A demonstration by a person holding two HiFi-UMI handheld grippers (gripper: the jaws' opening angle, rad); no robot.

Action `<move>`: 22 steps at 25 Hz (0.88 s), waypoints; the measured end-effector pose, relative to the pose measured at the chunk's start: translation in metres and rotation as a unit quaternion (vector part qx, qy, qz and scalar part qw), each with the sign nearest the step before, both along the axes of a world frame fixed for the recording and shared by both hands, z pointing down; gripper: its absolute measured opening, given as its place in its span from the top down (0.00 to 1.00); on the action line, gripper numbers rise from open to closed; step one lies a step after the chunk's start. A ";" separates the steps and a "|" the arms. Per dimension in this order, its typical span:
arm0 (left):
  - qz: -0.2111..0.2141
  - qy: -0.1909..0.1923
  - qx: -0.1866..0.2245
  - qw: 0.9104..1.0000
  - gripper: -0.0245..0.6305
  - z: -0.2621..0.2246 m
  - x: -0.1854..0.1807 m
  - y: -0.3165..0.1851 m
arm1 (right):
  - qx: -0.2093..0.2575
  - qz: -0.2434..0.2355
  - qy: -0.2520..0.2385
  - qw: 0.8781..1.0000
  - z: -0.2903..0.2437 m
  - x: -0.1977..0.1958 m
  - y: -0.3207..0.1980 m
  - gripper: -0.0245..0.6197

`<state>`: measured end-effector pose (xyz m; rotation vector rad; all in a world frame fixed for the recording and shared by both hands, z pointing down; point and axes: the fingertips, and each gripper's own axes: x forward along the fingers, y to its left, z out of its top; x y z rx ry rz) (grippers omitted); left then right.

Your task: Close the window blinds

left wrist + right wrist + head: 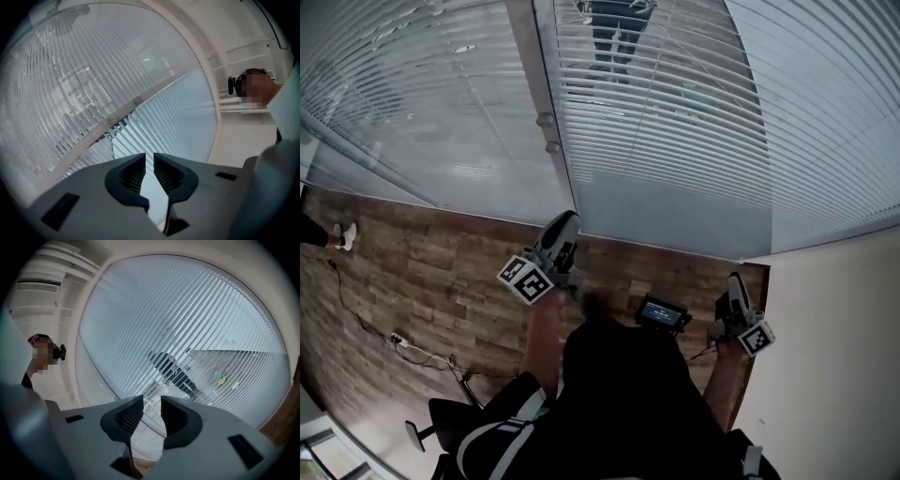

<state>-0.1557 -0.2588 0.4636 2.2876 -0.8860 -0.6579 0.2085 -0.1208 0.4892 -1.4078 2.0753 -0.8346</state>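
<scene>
White slatted blinds (666,112) hang over the window ahead; the middle panel's slats are tilted part open, with a reflection showing between them. The panels to the left (412,103) and right (834,122) look flatter. A window post (536,89) carrying two small knobs (547,122) separates the left and middle panels. My left gripper (565,221) points at the foot of the middle panel, short of the glass. Its jaws stand a narrow gap apart with nothing between them (149,161). My right gripper (735,279) is held lower at the right, its jaws a little apart and empty (152,404).
Wood-pattern floor (441,272) runs up to the window. A cable with a power strip (401,345) lies at the left, a chair base (441,427) at the bottom left. A white wall (834,356) closes the right side. Someone's shoe (344,234) shows at the far left.
</scene>
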 end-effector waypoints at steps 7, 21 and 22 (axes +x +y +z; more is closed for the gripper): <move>-0.042 -0.043 -0.009 0.998 0.77 0.023 -0.003 -0.027 | -0.024 0.012 -0.003 1.000 0.029 -0.001 0.009 0.77; -0.215 -0.222 0.006 0.951 0.70 0.000 -0.031 -0.077 | 0.015 -0.033 -0.039 0.999 0.038 0.064 -0.019 0.77; -0.223 -0.213 -0.003 0.951 0.70 0.001 -0.030 -0.080 | 0.012 -0.036 -0.041 0.998 0.045 0.070 -0.019 0.77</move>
